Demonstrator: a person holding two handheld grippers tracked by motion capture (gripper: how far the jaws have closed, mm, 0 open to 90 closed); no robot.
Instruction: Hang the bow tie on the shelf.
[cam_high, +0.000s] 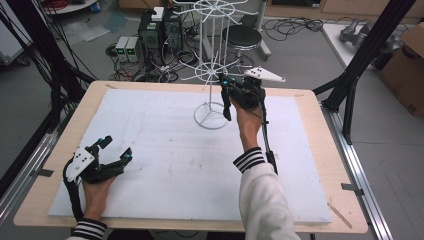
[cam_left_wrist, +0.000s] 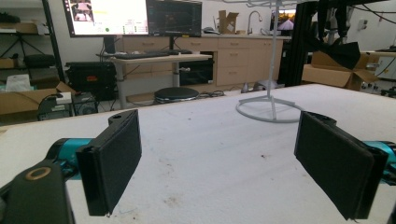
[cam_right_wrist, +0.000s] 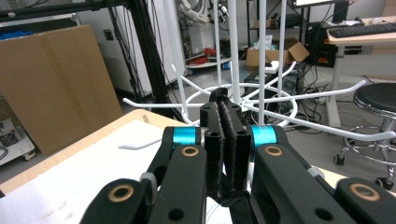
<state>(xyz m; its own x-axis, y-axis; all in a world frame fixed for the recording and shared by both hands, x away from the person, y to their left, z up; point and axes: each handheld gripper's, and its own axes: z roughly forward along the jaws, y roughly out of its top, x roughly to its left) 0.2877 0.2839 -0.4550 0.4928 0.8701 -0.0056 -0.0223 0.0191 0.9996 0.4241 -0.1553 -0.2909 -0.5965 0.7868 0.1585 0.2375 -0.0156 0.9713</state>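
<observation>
A white wire rack (cam_high: 214, 60) is seen standing at the far side of the counter (cam_high: 310, 165), on the white sheet; it is made of a ring base, a thin upright pole and tiers of radiating hooked arms. The right tool (cam_high: 231, 95) is held raised just beside the rack's lower tier, its jaws pressed flat together with nothing visible between them. The left tool (cam_high: 116, 149) is rested low at the near left of the counter, well apart from the rack, its jaws spread wide and empty. In the right tool's view the hooked arms (cam_right_wrist: 322, 126) are shown close behind the closed pads (cam_right_wrist: 227, 140); in the left tool's view the ring base (cam_left_wrist: 270, 111) is shown far off between the open pads (cam_left_wrist: 112, 161).
</observation>
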